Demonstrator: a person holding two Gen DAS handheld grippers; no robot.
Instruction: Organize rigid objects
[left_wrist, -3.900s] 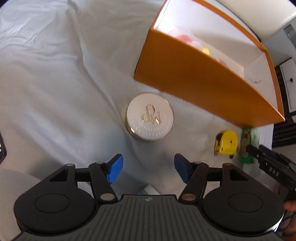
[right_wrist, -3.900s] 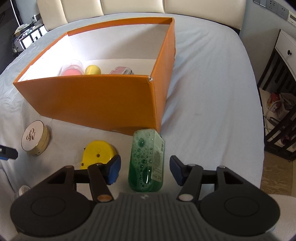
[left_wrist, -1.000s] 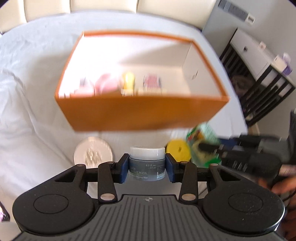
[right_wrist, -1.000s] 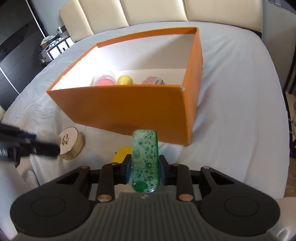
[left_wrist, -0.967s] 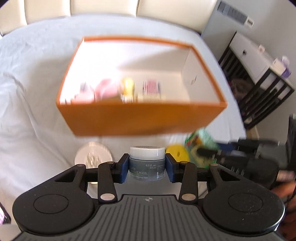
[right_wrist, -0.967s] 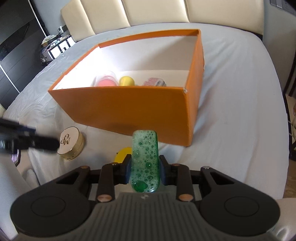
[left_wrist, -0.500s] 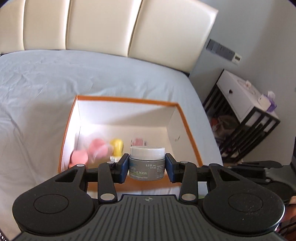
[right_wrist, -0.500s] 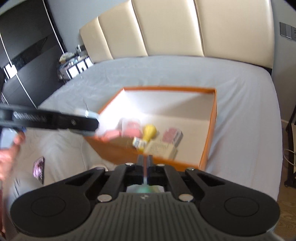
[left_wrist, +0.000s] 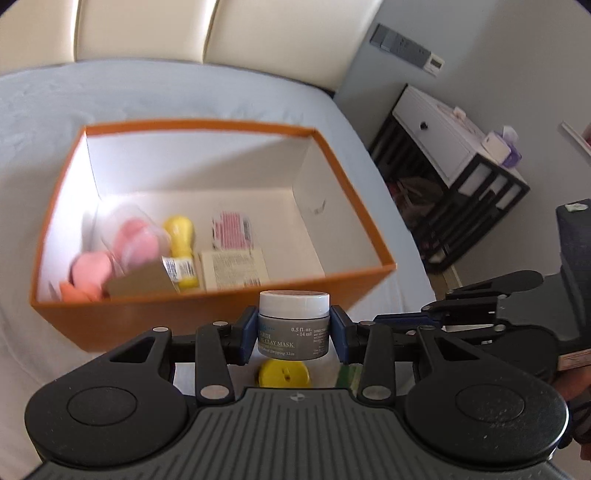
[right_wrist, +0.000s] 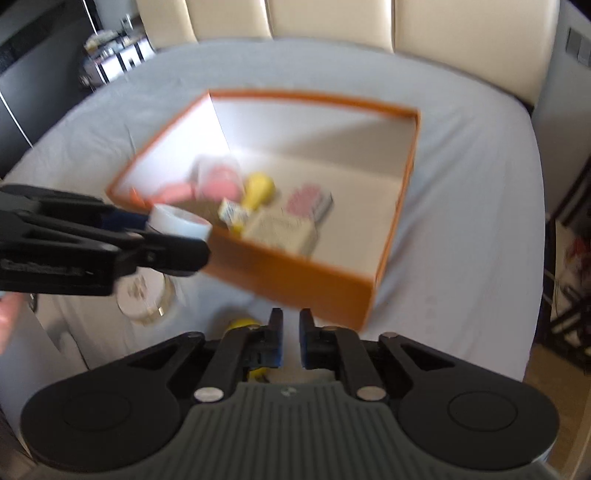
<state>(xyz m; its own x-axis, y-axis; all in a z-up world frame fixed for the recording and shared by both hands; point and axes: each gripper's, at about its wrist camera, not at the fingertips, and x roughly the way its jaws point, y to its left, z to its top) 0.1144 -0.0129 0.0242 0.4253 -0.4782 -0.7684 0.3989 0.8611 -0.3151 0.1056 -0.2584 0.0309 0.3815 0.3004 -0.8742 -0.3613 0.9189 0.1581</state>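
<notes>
Clay mask jar now nearer box

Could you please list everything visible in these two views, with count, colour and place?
Box: one, orange, on the bed.
Jar: one, grey with white lid, in the left gripper.
Bottle: one, yellow, inside box.
Sponges: pink, blurred, count unclear, box's left side.
Cartons: two, cream and pink-patterned, inside box.
Tape measure: one, yellow, on bed under jar.
Green object: one, mostly hidden, beside tape measure.
Compact: one, white-gold, on bed outside box.
Bedside table: one, white-black, beside bed.
Left gripper: closed on jar.
Right gripper: nearly closed, empty.
</notes>
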